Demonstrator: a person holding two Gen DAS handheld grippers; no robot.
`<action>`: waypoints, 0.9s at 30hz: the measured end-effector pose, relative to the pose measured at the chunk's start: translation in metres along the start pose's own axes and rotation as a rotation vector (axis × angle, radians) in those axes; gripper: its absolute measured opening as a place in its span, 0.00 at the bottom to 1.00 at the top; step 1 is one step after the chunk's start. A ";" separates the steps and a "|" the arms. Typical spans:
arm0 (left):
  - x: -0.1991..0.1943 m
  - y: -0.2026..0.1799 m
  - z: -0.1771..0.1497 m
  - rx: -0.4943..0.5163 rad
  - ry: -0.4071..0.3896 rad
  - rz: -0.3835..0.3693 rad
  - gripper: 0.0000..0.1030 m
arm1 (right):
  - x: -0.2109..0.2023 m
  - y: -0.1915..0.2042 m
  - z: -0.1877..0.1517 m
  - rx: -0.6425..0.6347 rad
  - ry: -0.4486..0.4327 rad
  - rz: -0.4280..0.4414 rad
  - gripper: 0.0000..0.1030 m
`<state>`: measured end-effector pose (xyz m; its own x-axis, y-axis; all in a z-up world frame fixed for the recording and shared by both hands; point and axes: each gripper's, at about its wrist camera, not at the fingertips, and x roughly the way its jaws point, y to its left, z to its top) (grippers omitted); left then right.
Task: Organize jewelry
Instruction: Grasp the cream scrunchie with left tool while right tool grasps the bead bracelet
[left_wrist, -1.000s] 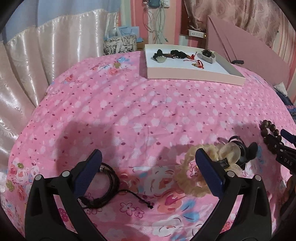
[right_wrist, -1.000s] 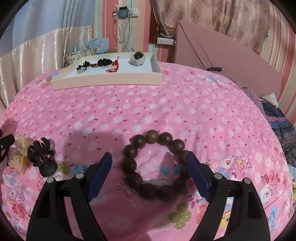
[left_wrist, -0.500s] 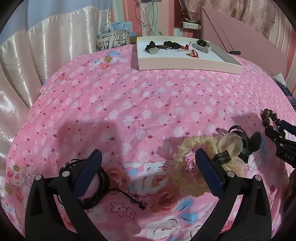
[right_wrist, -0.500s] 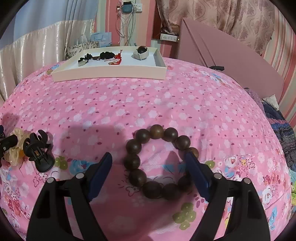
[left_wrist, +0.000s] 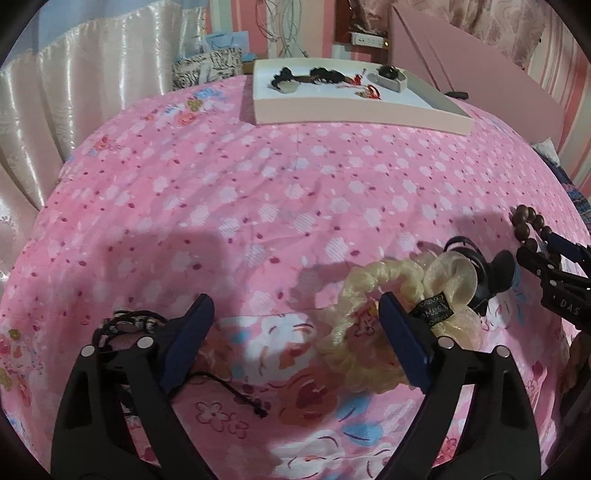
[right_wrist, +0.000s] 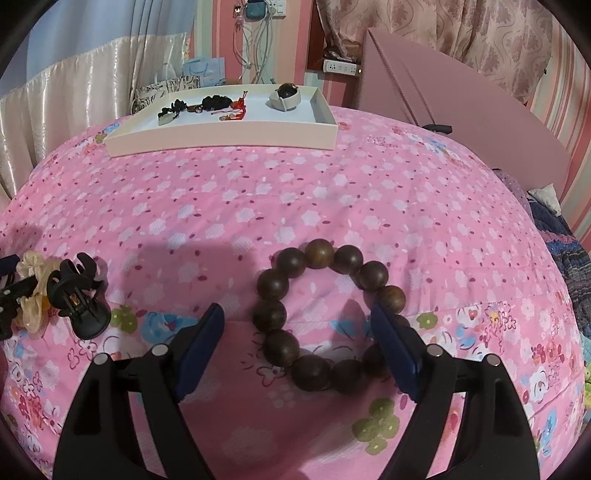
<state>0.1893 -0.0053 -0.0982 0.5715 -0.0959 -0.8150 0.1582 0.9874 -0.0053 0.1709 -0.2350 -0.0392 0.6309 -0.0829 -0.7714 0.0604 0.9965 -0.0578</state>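
**Jewelry on the bed: two grippers over three loose pieces**

Item 1: wooden bead bracelet (right_wrist: 325, 317), one, dark brown, about thirteen round beads visible, lying flat on the pink floral bedspread (right_wrist: 332, 192). The right gripper (right_wrist: 299, 339) stands over it with jaws wide; the left pad is clear of the beads, the right pad overlaps the ring's right side, and whether it touches cannot be told. Nothing is lifted.

Item 2: cream scrunchie (left_wrist: 384, 317), one, with a black label, lying on the bedspread. The left gripper (left_wrist: 295, 336) has jaws wide but just been closing somewhat. Its right pad sits over the scrunchie's loop; contact cannot be told. Only bare cloth lies between the pads.

Item 3: black cord bracelet (left_wrist: 133, 325), one, with small metal beads, just outside and partly behind the left pad, its loose cord end trailing across the cloth beneath the gripper.

Item 4: black claw hair clip (right_wrist: 79, 299), one, touching the scrunchie on the side toward the bead bracelet.

Item 5: shallow white tray (left_wrist: 354, 110), one, at the far end of the bed, well apart from the grippers. It holds a watch on a white stand (right_wrist: 286, 96), one, plus a cluster of dark and red corded pieces (right_wrist: 207, 105), too tangled to count.
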 end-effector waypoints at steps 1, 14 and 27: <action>0.002 0.000 0.000 -0.001 0.008 -0.010 0.83 | 0.000 0.000 0.000 0.000 0.001 0.001 0.79; 0.000 0.000 -0.003 0.002 0.006 -0.005 0.61 | 0.006 -0.005 0.001 0.043 0.022 0.061 0.60; -0.003 0.006 -0.004 -0.017 0.005 -0.022 0.38 | 0.004 -0.003 0.002 0.047 0.008 0.103 0.22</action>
<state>0.1856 0.0011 -0.0983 0.5638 -0.1171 -0.8176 0.1573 0.9870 -0.0329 0.1752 -0.2381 -0.0409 0.6296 0.0197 -0.7767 0.0322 0.9982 0.0514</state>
